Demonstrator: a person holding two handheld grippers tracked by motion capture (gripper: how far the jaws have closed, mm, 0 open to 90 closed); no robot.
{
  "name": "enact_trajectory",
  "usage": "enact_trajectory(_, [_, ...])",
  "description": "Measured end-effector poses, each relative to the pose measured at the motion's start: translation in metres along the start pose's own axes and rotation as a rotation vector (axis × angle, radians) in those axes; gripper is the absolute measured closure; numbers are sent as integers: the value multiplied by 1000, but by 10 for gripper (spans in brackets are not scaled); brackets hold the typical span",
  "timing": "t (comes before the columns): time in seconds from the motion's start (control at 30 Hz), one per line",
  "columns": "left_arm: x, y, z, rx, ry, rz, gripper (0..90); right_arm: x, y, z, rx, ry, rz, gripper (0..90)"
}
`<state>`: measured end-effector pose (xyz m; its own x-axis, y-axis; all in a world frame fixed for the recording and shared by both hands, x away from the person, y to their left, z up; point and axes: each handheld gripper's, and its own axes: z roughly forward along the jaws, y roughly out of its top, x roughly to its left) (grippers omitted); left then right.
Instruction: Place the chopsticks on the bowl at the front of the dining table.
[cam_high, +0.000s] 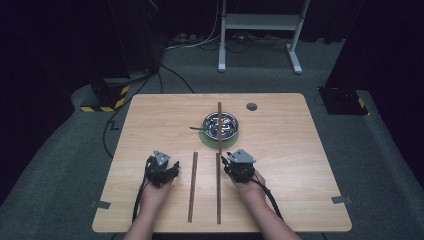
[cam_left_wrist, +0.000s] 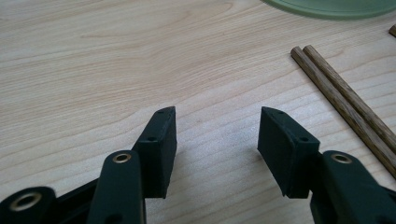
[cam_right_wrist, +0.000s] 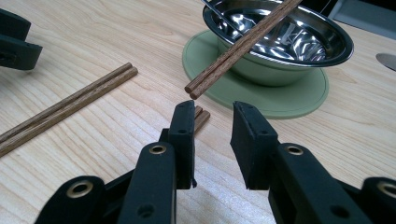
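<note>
Grey round cap (cam_high: 251, 106) in tabletop far right; white metal stand (cam_high: 260, 22) on carpet beyond table.

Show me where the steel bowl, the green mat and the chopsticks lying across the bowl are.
bowl (cam_right_wrist: 299, 35), right gripper view, shiny inside wall.
mat (cam_right_wrist: 289, 100), right gripper view, bare front part.
chopsticks across bowl (cam_right_wrist: 233, 49), right gripper view, middle of the shafts.

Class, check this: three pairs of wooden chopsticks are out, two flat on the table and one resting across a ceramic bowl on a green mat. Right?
One slip: the bowl is shiny metal, not ceramic, as the right gripper view shows. The chopsticks across it and the green mat are as stated.
</note>
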<state>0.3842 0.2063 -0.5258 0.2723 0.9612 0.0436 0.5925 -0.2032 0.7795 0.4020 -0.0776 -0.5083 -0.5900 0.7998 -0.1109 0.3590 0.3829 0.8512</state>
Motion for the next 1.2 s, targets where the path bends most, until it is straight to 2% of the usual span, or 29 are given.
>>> enact_trajectory(0.47, [-1,0,1,-1,4,-1,477,1,1,2,1,0,-4,699])
enact_trajectory(0.57, [-1,0,0,0,5,15,478,1,1,2,3,-2,-3,698])
enact_trajectory(0.83, [-3,0,0,2,12,24,482,1,1,3,4,-1,3,697])
enact_trajectory(1.2, [-4,-1,-1,-1,15,29,484,2,1,4,5,0,-17,689])
